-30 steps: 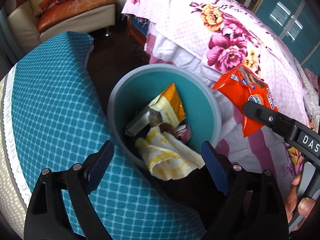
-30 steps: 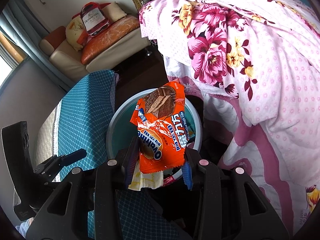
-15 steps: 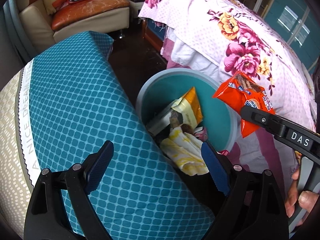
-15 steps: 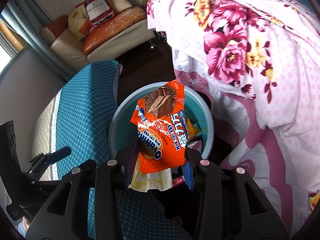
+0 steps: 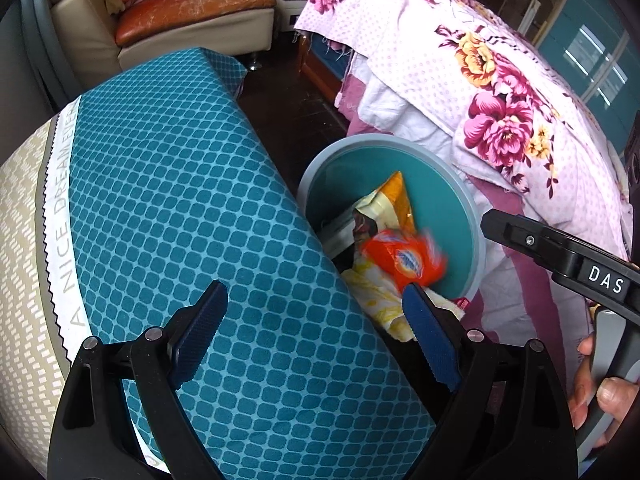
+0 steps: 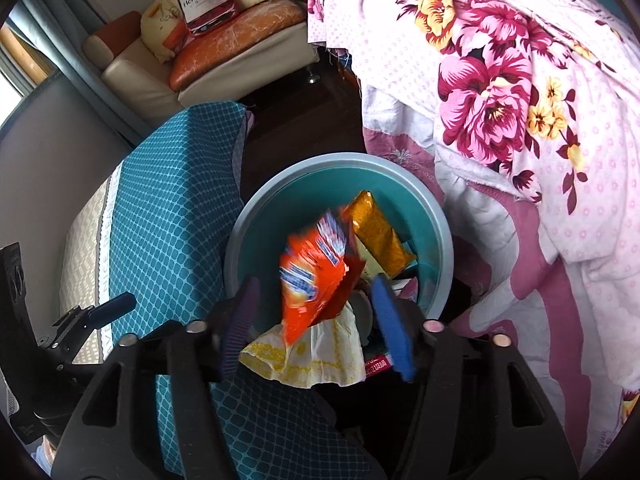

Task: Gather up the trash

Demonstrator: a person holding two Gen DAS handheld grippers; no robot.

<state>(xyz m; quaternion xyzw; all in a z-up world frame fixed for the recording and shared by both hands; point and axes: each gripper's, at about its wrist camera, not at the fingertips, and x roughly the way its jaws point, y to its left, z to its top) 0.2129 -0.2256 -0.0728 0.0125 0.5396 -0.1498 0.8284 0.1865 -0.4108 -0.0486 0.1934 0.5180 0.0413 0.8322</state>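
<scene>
Right gripper (image 6: pixel 316 320) jaws spread, gripping nothing. Orange crinkly foil snack wrapper (image 6: pixel 316 276) blurred, loose between fingers, above round teal plastic bin (image 6: pixel 442 236) — seems mid-drop. Left gripper (image 5: pixel 316 332) also spread, empty, over blue quilted mattress (image 5: pixel 180 200).

Risk: light wrapper may flutter, catch on yellow-white crumpled paper (image 6: pixel 308 356) draped over near rim, slide outside. Bin already holds gold foil packet (image 6: pixel 380 236) — pile sits high.
</scene>
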